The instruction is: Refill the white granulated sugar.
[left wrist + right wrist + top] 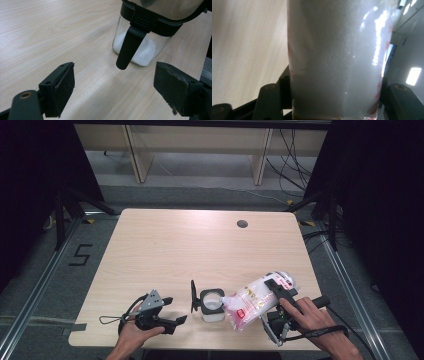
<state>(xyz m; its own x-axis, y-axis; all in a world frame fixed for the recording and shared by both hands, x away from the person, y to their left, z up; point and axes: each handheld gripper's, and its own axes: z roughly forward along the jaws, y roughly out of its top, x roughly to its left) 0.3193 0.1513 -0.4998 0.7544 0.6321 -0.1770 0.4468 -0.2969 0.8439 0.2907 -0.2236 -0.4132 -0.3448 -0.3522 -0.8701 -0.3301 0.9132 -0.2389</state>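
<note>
The right gripper [274, 292] pinches a soft plastic bag [254, 301] of white grains, its jaws pressed against the bag's two sides, and tilts it so the open corner points down over a small glass jar [212, 305] near the front edge of the table [200, 245]. The jar stands upright with its black hinged lid [193, 296] flipped open to the left, and a layer of white grains already lies at the bottom.

The bag looks limp and fairly heavy for its size (the load will shift as it pours), so a hold across the full middle, as now, seems safer than one near the slack end; its glossy film may well slip. The jar is light, hard and breakable, and a nudge from the bag could tip it.

The left gripper [170, 312] rests on the table just left of the jar, jaws spread wide with nothing between them. From the left gripper view the lid's black latch tab [128, 47] hangs down the jar's side, facing it. That raised lid is the only thing crowding the opening; the rest of the table is bare apart from a cable hole [242, 224] far back.
</note>
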